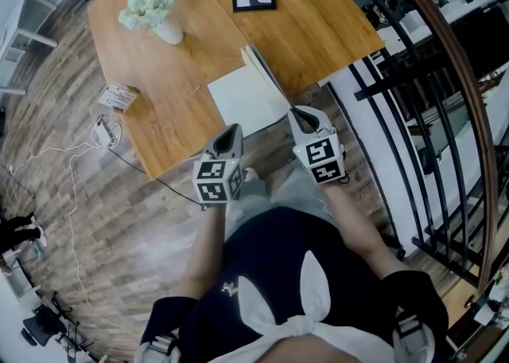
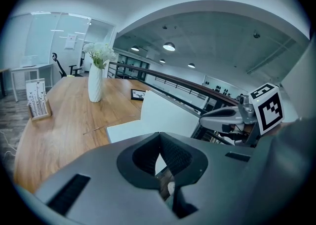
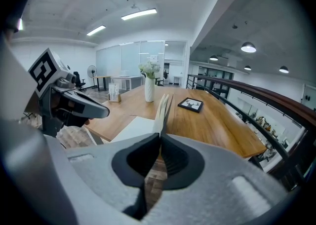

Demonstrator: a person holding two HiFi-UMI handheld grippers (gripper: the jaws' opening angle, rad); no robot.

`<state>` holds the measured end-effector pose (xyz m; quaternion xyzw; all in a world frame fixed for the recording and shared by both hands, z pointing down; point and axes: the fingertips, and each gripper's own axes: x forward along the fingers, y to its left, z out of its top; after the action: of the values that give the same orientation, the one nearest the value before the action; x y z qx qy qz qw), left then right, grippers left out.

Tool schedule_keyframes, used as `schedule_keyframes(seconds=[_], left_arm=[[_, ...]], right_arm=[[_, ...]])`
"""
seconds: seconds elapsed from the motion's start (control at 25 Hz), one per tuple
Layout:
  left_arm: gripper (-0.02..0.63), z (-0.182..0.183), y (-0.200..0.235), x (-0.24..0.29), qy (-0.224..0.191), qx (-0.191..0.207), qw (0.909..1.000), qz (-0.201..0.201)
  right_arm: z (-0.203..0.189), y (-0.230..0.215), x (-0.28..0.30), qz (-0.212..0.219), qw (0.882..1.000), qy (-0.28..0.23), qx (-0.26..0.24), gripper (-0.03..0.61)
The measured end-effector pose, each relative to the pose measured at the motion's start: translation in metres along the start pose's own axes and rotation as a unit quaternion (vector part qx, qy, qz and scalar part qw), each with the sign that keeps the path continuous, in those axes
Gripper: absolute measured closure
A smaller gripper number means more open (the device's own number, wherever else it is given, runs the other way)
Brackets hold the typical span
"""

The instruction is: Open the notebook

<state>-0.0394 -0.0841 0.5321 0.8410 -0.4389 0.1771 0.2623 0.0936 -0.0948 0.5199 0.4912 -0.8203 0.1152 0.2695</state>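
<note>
Grey left tool (image 1: 235, 127) pinched empty; right tool (image 1: 293, 111) clamps thin upright cover (image 1: 266, 75) of notebook (image 1: 245, 100) on wooden table (image 1: 318, 27).

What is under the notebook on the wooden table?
Around the notebook only the wooden table shows. Its flat page covers the wood beneath it, and the standing pages hide a strip behind them, so whether anything lies under there cannot be seen.
</note>
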Motion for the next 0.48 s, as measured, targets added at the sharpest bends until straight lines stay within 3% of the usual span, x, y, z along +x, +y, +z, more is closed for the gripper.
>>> schedule_keyframes(seconds=[0.48], left_arm=[[0.596, 0.024, -0.011, 0.026, -0.023, -0.033, 0.999, 0.018]], right_arm=[[-0.011, -0.036, 0.003, 0.03, 0.999, 0.027, -0.006, 0.566]])
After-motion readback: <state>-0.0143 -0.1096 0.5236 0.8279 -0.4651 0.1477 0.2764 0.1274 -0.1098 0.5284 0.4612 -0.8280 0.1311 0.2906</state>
